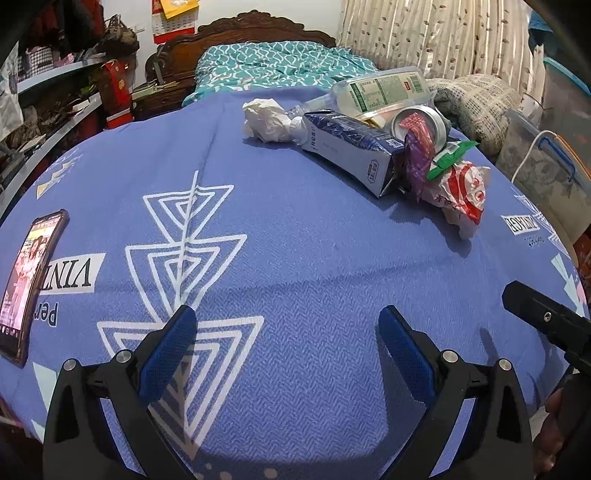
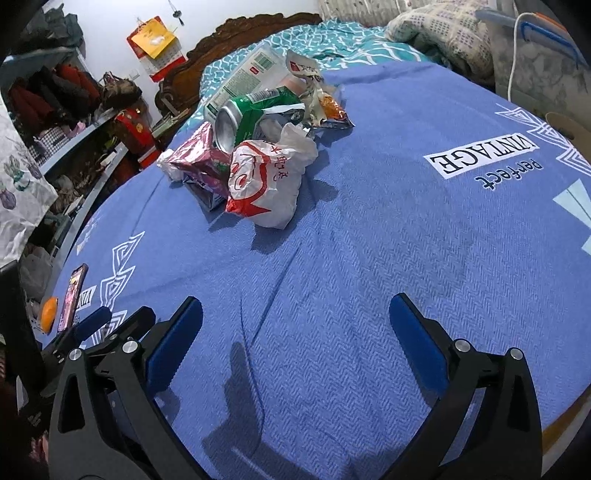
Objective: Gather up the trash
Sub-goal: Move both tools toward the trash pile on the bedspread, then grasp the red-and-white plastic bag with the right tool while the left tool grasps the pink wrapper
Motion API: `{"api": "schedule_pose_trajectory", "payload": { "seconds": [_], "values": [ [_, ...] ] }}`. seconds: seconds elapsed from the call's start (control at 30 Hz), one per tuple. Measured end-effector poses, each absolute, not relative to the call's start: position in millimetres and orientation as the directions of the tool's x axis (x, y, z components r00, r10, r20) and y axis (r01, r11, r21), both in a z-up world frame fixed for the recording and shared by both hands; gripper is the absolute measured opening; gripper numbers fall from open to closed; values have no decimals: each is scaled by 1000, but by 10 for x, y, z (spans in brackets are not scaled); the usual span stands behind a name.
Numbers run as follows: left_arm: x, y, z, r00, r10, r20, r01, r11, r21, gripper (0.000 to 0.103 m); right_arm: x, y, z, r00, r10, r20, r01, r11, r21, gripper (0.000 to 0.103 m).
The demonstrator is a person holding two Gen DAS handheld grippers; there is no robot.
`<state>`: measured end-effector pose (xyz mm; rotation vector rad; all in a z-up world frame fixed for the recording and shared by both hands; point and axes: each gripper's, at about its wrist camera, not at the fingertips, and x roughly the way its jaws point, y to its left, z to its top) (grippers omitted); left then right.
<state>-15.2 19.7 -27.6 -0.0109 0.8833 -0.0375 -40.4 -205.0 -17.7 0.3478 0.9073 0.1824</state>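
- The left hand-held gripper (image 1: 288, 325) is released, its blue pads spread wide over the bare blue bedspread (image 1: 295, 258), nothing between them.
- The right hand-held gripper (image 2: 295, 317) is likewise released and empty.
- The trash lies heaped far ahead on the bed: a white-and-red plastic bag (image 2: 264, 181) nearest, a green can (image 2: 251, 114) behind it, a crumpled tissue (image 1: 267, 120) at the far left.
- A phone (image 1: 29, 280) rests at the near left edge.

Bedroom. Bed with blue patterned sheet (image 1: 288, 258), teal quilt (image 1: 273, 62) at the head, carved dark wooden headboard (image 1: 255, 26). White wall (image 2: 110, 22) behind with hanging red-and-yellow calendar (image 1: 173, 16). Cluttered shelves (image 1: 55, 92) on the left. Leaf-print curtain (image 1: 436, 33) on the right. Clear plastic storage bins (image 1: 546, 173) beside the bed.
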Motion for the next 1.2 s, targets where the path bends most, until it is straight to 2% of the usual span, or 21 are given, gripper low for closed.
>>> {"api": "schedule_pose_trajectory", "payload": {
  "seconds": [0.3,0.43,0.5,0.63,0.73,0.8,0.87,0.9,0.97,1.0,1.07,1.13,1.2],
  "values": [
    [-141,167,-247,618,-20,-786,35,999,1,94,-434,-2069,-150,605,318,-730,-32,926,376,100],
    [-147,204,-95,682,-12,-731,29,1000,10,94,-461,-2098,-50,648,258,-716,-21,946,322,100],
    [-154,234,32,733,-2,-680,17,1000,15,94,-519,-2116,92,715,212,-666,-25,960,279,100],
    [-142,263,227,815,25,-579,-6,999,35,94,-668,-2141,429,858,87,-506,-11,989,150,100],
    [-88,242,329,843,34,-537,-8,999,50,94,-757,-2133,590,915,21,-403,5,998,64,100],
    [-44,258,393,853,43,-520,-17,998,56,94,-744,-2116,663,932,-8,-363,6,1000,-7,100],
    [7,303,446,855,29,-518,-17,999,28,94,-688,-2125,676,928,-1,-373,-12,999,-33,98],
    [50,345,482,851,10,-526,-14,1000,-5,94,-645,-2150,673,920,14,-391,-25,999,-24,96],
    [124,403,525,840,-25,-543,-10,998,-63,94,-557,-2214,657,901,46,-430,-48,999,8,83],
    [153,405,535,835,-34,-550,-7,997,-72,94,-534,-2243,647,894,57,-444,-53,998,21,80],
    [196,374,524,823,-52,-566,8,997,-79,94,-456,-2306,593,871,97,-482,-73,995,67,66],
    [241,297,498,809,-71,-583,32,996,-77,94,-366,-2326,468,844,143,-517,-95,988,118,55],
    [276,203,479,800,-94,-593,62,995,-75,94,-262,-2363,395,808,202,-553,-120,976,181,51]
  ]
}}
